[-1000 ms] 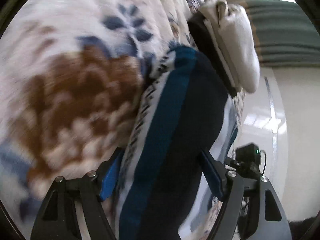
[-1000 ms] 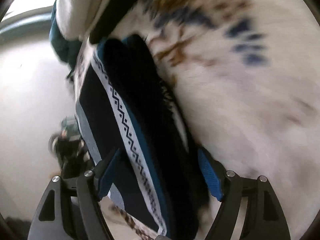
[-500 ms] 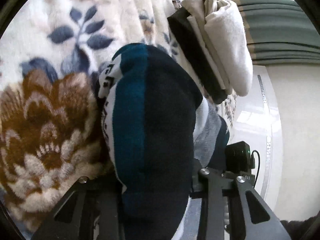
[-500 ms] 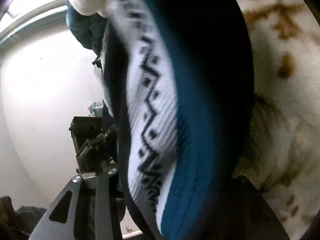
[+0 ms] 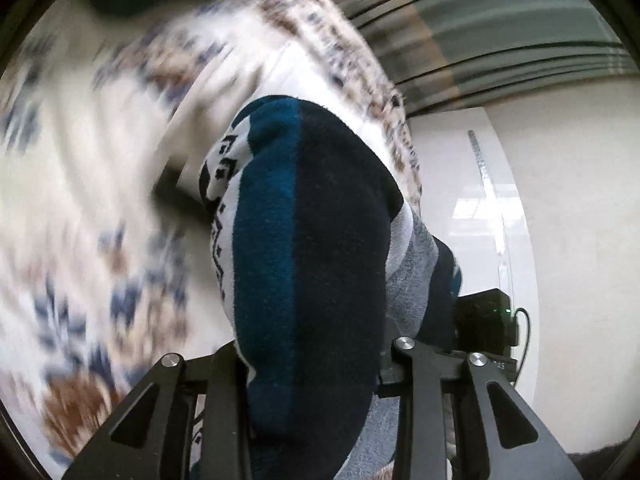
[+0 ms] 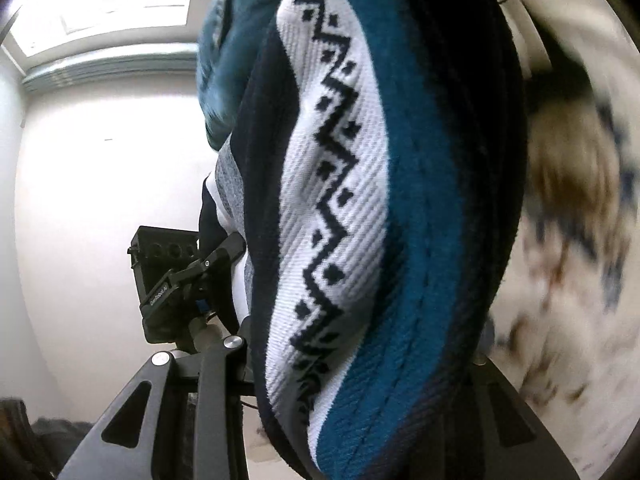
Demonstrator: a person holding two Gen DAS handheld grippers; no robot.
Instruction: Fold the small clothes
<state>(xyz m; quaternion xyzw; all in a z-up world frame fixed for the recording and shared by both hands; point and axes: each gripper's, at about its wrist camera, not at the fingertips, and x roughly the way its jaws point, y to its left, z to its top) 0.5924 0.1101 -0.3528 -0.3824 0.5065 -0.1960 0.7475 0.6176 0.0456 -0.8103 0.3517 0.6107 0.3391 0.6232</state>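
Between the jaws of my left gripper I am clamping one end of a striped sweater; my right gripper is closing on the other end. Beyond it, the flowered blanket is blurring, and a white wall stands farther off.

blanket blurred | garment hides right gripper's pads
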